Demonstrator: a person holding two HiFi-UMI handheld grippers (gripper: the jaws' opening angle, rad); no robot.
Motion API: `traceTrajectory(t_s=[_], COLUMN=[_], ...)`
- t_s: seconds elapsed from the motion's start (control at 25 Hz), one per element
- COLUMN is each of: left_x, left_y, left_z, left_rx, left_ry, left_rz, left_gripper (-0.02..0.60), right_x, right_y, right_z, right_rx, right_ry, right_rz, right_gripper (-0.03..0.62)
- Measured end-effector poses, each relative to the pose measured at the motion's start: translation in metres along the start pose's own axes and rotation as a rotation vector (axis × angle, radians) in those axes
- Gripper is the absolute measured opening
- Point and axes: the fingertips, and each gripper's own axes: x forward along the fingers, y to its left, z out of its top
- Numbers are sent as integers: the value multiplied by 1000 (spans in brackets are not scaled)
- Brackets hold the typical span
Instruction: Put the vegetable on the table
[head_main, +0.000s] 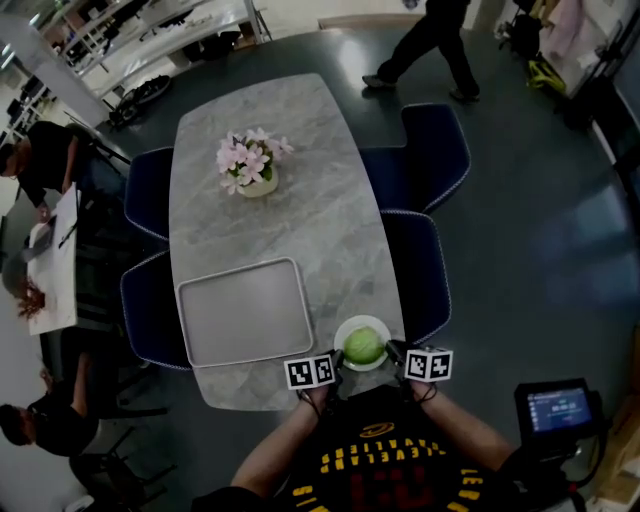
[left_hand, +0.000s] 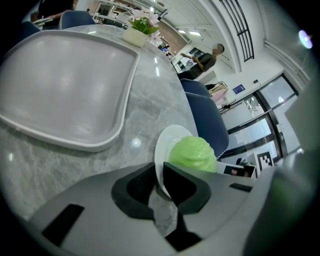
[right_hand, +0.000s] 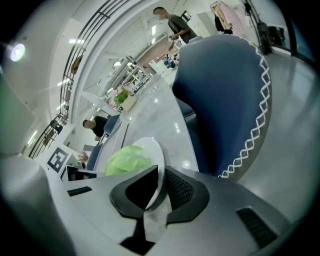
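Head view: a white plate w/ a round green veg on it is at the near right edge of the grey desk. Can't tell if the plate rests on the desk or is just above it. On one side the left tongs pinch the plate's left rim. On the other the right tongs pinch its right rim.

Left gripper view: both jaws are closed on the thin white rim, veg just past them. Right gripper view: same thing, rim squeezed btwn the 2 jaws.

A grey tray lies on the desk just left of the plate, not touching. A pot of pink flowers stands further up the desk, well apart. Blue chairs stand at both sides of the desk.
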Motion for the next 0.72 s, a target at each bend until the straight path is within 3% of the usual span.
traceTrajectory(t_s=[0.32, 0.48, 0.72], left_x=[-8, -26, -81], left_y=[3, -11, -43], left_z=[7, 21, 55], left_rx=[133, 136, 90], left_ry=[-40, -108, -290], left_rz=[103, 63, -22], left_gripper=[43, 43, 41], right_x=[-1, -16, -36], right_y=[-4, 1, 59], right_z=[4, 28, 76], right_rx=[-102, -161, -161], right_ry=[-8, -87, -218], right_rz=[-88, -124, 10], right_gripper=[36, 35, 35])
